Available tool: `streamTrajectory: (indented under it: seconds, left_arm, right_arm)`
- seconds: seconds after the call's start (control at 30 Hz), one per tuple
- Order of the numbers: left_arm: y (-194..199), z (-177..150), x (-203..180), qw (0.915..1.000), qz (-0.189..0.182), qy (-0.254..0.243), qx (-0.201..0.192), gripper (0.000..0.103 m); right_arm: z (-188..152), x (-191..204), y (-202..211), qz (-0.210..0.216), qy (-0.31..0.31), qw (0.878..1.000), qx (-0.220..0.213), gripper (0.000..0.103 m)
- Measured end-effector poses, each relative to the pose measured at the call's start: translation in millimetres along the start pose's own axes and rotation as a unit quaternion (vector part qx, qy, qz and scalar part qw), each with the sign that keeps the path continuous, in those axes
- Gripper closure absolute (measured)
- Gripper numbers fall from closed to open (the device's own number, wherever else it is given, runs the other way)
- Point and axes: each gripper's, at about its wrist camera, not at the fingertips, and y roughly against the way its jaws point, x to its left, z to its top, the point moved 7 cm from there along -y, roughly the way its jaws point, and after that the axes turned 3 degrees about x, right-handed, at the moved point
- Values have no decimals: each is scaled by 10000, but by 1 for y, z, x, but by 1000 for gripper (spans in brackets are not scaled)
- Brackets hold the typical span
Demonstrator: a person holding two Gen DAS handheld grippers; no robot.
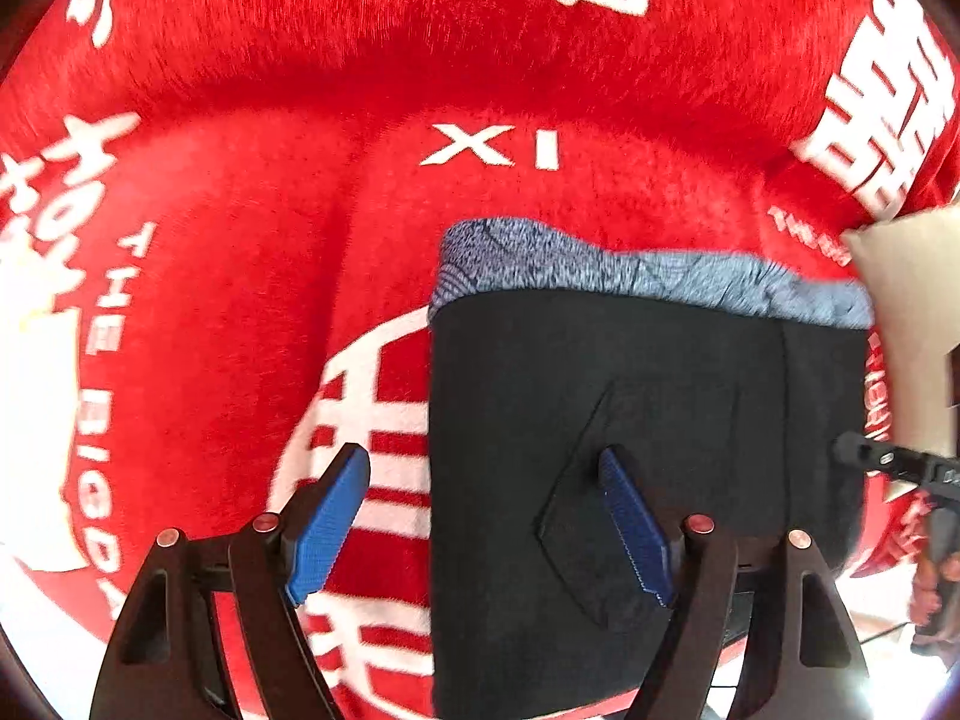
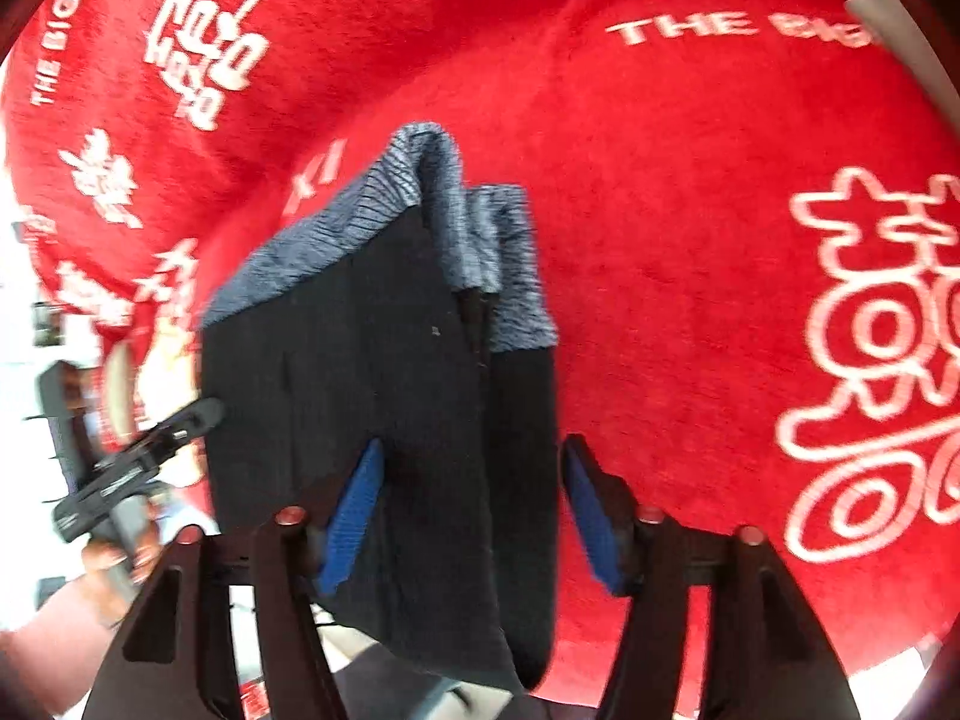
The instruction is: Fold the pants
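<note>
L gripper: jaws apart, nothing clamped | R gripper: jaws apart, aimed down

Both views were brightly and evenly lit, the fuzzy red blanket with white lettering saturated almost to glowing. Blown-out white glare sat at the lower corners and side edges. Fisheye bending curved the lettering near the dark rims. Motion blur smeared the right wrist view; the black folded pants lost detail.

Open red blanket lies bare all round the folded pants, the sole obstacle.
</note>
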Motion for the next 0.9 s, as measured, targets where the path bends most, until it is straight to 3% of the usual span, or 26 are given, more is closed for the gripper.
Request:
streamTrajectory:
  seconds: [0.1,0.23,0.37,0.43,0.47,0.5,0.53,0.67,0.9]
  left_arm:
    - [7,-9,-6,9985,497,-207,75,23]
    - [21,-24,-14,9970,645,-347,268,23]
    - [36,-37,-22,9953,759,-458,385,23]
    - [45,-41,-27,9950,772,-478,411,23]
    - [50,-42,-29,9949,795,-473,392,18]
    - [56,-43,-31,9949,823,-446,370,2]
    - [62,-43,-33,9949,873,-404,311,0]
    - [77,-46,-39,9946,964,-198,319,0]
    - [94,-64,-53,9930,1110,220,345,0]
  right_arm:
    - [-8,-7,6,-538,-181,9984,-35,28]
    - [-25,-15,22,-837,-680,9941,131,27]
    - [-39,-13,39,-1096,-678,9914,219,22]
    - [-45,-8,46,-1187,-630,9905,276,20]
    - [-48,-5,51,-1225,-596,9903,284,20]
    - [-49,-1,54,-1243,-561,9903,274,18]
    - [-49,6,58,-1254,-493,9906,252,15]
    - [-53,26,67,-1217,-197,9920,282,1]
    - [-55,51,75,-1400,483,9887,212,0]
